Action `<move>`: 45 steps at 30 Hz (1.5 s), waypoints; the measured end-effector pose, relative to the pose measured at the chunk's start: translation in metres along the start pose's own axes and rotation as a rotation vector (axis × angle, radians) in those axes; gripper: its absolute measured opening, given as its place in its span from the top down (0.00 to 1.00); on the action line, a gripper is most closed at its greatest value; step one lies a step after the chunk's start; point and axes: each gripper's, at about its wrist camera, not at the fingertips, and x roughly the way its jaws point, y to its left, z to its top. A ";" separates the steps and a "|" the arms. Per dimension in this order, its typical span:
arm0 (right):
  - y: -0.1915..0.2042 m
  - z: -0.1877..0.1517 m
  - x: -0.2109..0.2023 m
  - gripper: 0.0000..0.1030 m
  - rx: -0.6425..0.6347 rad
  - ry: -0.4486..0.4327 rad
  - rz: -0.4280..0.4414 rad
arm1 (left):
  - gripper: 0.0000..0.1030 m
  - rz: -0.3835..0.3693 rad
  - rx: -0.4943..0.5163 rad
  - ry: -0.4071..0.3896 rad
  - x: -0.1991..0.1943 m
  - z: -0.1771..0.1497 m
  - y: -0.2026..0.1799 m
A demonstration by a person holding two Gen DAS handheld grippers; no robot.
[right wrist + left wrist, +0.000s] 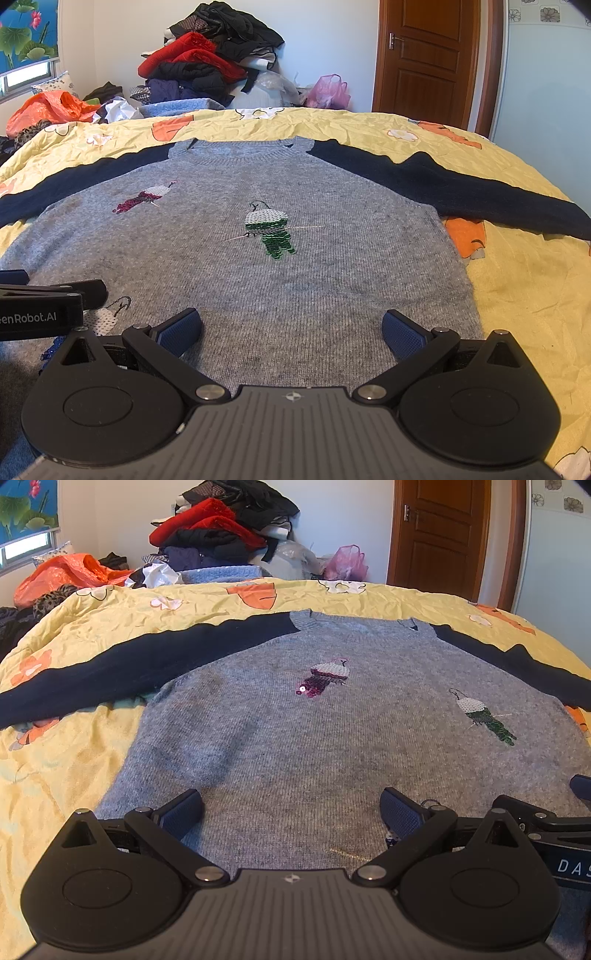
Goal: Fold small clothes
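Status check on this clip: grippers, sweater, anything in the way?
Left gripper open, right gripper open, both empty over the hem. Sweater flat on the bedspread, sleeves spread. Nothing on it.

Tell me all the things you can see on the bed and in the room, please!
Grey knitted sweater with navy sleeves: one, spread flat on the bed, both sleeves out sideways.
Sequin birds: pink one and green one on the sweater's front; a third partly hidden low down.
Yellow flowered bedspread: one, under the sweater.
Heap of red and black clothes: one pile, past the bed by the wall.
Orange plastic bag: one, far left.
Pink plastic bag: one, near the door.
Brown wooden door: one, shut, far right.
Left tool: black with blue pads, open, over the sweater's lower part.
Right tool: same, open, over the sweater's lower part.
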 end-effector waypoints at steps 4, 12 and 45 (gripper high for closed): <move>0.000 0.000 0.000 0.00 0.000 0.000 0.000 | 0.00 -0.001 0.001 0.001 0.000 0.000 -0.001; 0.001 0.000 0.000 0.00 0.000 0.000 0.000 | 0.00 -0.002 0.001 0.001 0.001 0.001 -0.001; 0.001 0.000 0.000 0.00 0.000 0.000 -0.001 | 0.00 -0.002 0.000 0.001 0.001 0.001 0.000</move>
